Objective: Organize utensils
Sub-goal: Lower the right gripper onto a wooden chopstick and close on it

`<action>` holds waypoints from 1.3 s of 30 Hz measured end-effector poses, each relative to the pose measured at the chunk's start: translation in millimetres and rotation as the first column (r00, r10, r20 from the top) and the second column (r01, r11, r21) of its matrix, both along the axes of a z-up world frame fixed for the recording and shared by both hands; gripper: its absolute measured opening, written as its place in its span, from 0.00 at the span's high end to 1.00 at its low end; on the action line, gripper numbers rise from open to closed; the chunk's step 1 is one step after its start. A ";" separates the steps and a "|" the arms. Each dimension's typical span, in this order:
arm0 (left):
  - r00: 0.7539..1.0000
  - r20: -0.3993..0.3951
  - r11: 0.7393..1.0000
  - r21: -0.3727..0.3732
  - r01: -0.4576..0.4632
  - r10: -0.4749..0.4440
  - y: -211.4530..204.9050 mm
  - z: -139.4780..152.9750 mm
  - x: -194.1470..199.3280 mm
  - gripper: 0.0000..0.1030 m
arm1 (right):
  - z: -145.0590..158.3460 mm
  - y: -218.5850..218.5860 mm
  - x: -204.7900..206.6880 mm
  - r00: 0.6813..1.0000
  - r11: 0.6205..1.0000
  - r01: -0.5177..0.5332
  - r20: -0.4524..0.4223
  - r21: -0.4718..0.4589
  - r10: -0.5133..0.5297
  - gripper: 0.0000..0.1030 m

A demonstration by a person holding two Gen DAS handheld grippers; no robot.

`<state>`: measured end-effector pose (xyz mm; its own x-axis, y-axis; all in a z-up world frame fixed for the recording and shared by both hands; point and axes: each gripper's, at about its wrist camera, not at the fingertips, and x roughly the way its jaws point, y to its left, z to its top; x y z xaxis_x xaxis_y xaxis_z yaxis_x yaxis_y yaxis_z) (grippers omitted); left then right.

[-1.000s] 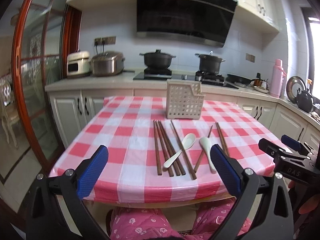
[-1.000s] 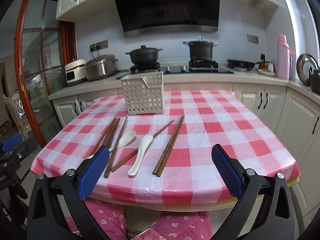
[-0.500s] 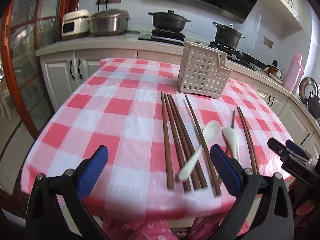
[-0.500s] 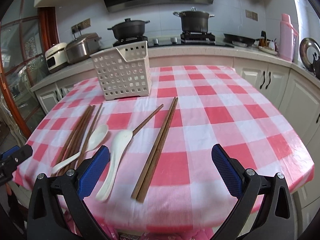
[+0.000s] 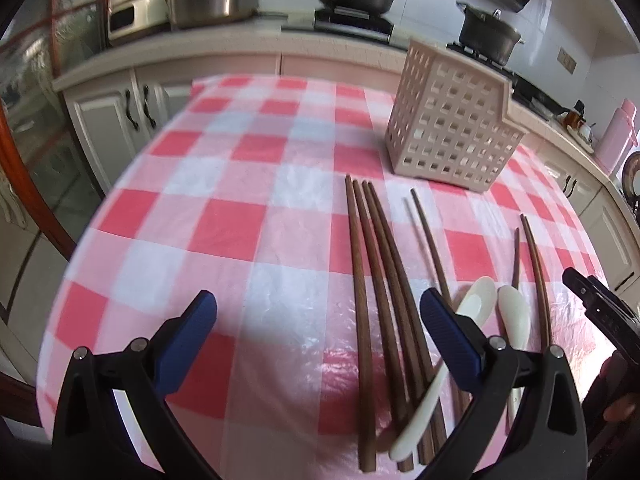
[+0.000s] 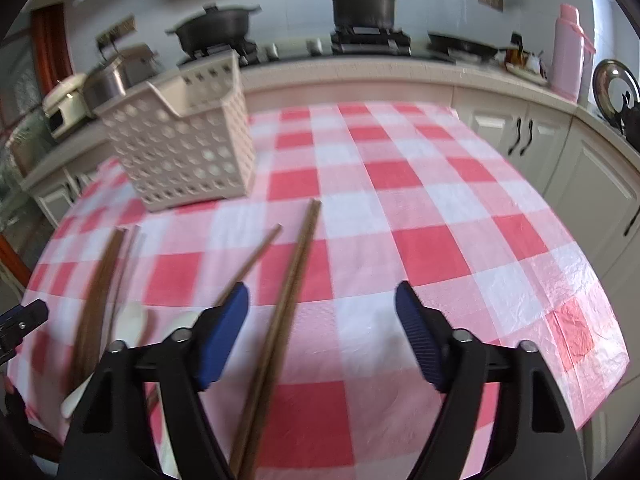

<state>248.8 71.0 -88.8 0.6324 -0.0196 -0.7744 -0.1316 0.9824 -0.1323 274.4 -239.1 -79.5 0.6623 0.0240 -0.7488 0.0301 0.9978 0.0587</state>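
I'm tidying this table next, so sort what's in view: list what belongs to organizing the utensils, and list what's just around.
For the job: chopsticks, spoons, holder basket.

Just around: two pots on the stove, rice cooker, pink flask, checked tablecloth.

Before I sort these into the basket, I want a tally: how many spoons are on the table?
2. One white spoon lies slanted across the brown chopsticks; the other spoon lies just right of it, near the table's front edge. None seems hidden.
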 end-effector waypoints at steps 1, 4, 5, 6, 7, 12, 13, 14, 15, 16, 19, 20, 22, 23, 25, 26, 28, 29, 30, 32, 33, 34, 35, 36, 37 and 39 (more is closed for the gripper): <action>1.000 -0.010 1.000 -0.001 -0.006 0.006 2.5 -3.4 5.3 0.05 | -3.1 -1.3 3.8 1.000 1.000 0.005 -0.013 -0.002 -0.005 0.45; 1.000 -0.027 1.000 -0.002 -0.001 0.001 6.8 -10.0 17.1 0.05 | -12.3 -3.5 15.8 0.998 1.000 0.022 -0.057 -0.002 -0.022 0.54; 1.000 -0.031 1.000 -0.003 0.001 -0.001 7.8 -11.4 20.0 0.05 | -14.2 -4.0 18.7 0.998 1.000 0.024 -0.067 0.002 -0.024 0.55; 0.999 -0.033 1.000 -0.003 0.005 -0.005 8.4 -12.5 23.4 0.05 | -15.3 -3.6 21.2 0.997 1.000 0.023 -0.073 0.001 -0.023 0.56; 0.999 -0.034 1.000 0.000 0.008 -0.008 8.3 -13.1 25.6 0.05 | -15.8 -2.8 23.4 0.997 1.000 0.021 -0.078 -0.002 -0.021 0.57; 0.999 -0.041 1.000 -0.009 0.010 -0.010 8.7 -19.0 36.1 0.05 | -16.2 1.8 28.3 0.996 1.000 0.016 -0.093 0.001 -0.015 0.59; 0.999 -0.043 1.000 -0.011 0.009 -0.009 9.1 -20.0 36.9 0.05 | -16.1 2.7 29.1 0.995 1.000 0.014 -0.095 0.002 -0.014 0.60; 0.999 -0.048 1.000 -0.011 0.006 -0.007 9.3 -21.2 37.7 0.05 | -16.0 3.7 29.8 0.995 1.000 0.011 -0.097 0.001 -0.011 0.60; 0.999 -0.050 1.000 -0.010 0.002 -0.003 9.8 -21.9 37.9 0.05 | -15.8 4.8 30.9 0.995 1.000 0.010 -0.097 -0.002 -0.010 0.60; 0.999 -0.050 1.000 -0.008 -0.001 0.000 10.2 -22.2 37.5 0.05 | -15.8 5.8 31.7 0.995 1.000 0.009 -0.096 -0.007 -0.010 0.62; 0.999 -0.041 1.000 0.012 -0.003 0.003 10.5 -21.5 36.4 0.05 | -17.4 8.4 35.9 0.995 1.000 0.013 -0.101 -0.020 -0.014 0.66; 0.999 -0.041 1.000 0.017 -0.002 0.003 10.9 -21.5 36.4 0.05 | -18.2 9.0 37.6 0.994 1.000 0.014 -0.105 -0.024 -0.016 0.67; 0.999 -0.041 1.000 0.019 -0.003 0.004 11.7 -21.9 36.0 0.05 | -19.1 10.2 41.3 0.994 1.000 0.011 -0.110 -0.026 -0.014 0.67; 0.999 -0.043 1.000 0.017 -0.002 0.003 12.0 -22.3 36.0 0.05 | -19.8 10.9 44.0 0.994 1.000 0.010 -0.112 -0.030 -0.014 0.67; 0.999 -0.048 1.000 0.021 -0.001 0.002 12.3 -23.4 37.0 0.05 | -21.1 11.6 48.9 0.993 0.999 0.010 -0.114 -0.038 -0.014 0.67; 0.999 -0.050 1.000 0.022 -0.002 0.003 12.3 -23.9 37.5 0.05 | -21.3 11.9 51.6 0.994 0.999 0.010 -0.112 -0.044 -0.015 0.67; 0.998 -0.057 1.000 0.020 0.004 -0.002 11.9 -25.4 39.0 0.05 | -21.7 11.9 57.4 0.994 0.999 0.010 -0.113 -0.048 -0.015 0.67; 0.998 -0.061 1.000 0.020 0.006 -0.005 11.4 -25.8 40.0 0.05 | -21.9 11.6 61.2 0.993 0.999 0.010 -0.114 -0.052 -0.016 0.67; 0.998 -0.065 1.000 0.020 0.009 -0.008 10.9 -26.4 41.2 0.05 | -22.0 11.5 64.3 0.993 0.998 0.009 -0.115 -0.056 -0.015 0.67; 0.997 -0.074 1.000 0.021 0.013 -0.012 10.2 -27.6 44.0 0.05 | -21.9 11.0 68.7 0.993 0.998 0.006 -0.117 -0.060 -0.013 0.67; 0.997 -0.080 1.000 0.020 0.016 -0.015 9.7 -28.5 45.8 0.05 | -22.0 11.2 69.9 0.993 0.998 0.003 -0.118 -0.061 -0.011 0.68; 0.996 -0.085 1.000 0.018 0.019 -0.017 9.3 -29.5 47.6 0.05 | -22.0 10.7 71.6 0.993 0.998 0.000 -0.117 -0.060 -0.007 0.68; 0.996 -0.092 1.000 0.016 0.022 -0.020 8.5 -30.3 50.3 0.05 | -22.0 9.7 72.5 0.993 0.998 -0.001 -0.117 -0.058 -0.006 0.70; 0.995 -0.098 1.000 0.020 0.024 -0.022 7.7 -31.1 53.4 0.05 | -21.9 8.5 72.6 0.993 0.998 0.001 -0.116 -0.056 -0.007 0.72; 0.994 -0.102 0.999 0.023 0.026 -0.024 7.1 -31.7 55.9 0.05 | -21.9 7.5 72.3 0.993 0.999 0.001 -0.115 -0.051 -0.007 0.73; 0.994 -0.104 0.999 0.031 0.023 -0.020 6.3 -32.2 61.8 0.05 | -21.7 5.6 70.5 0.993 0.999 0.002 -0.114 -0.043 -0.007 0.73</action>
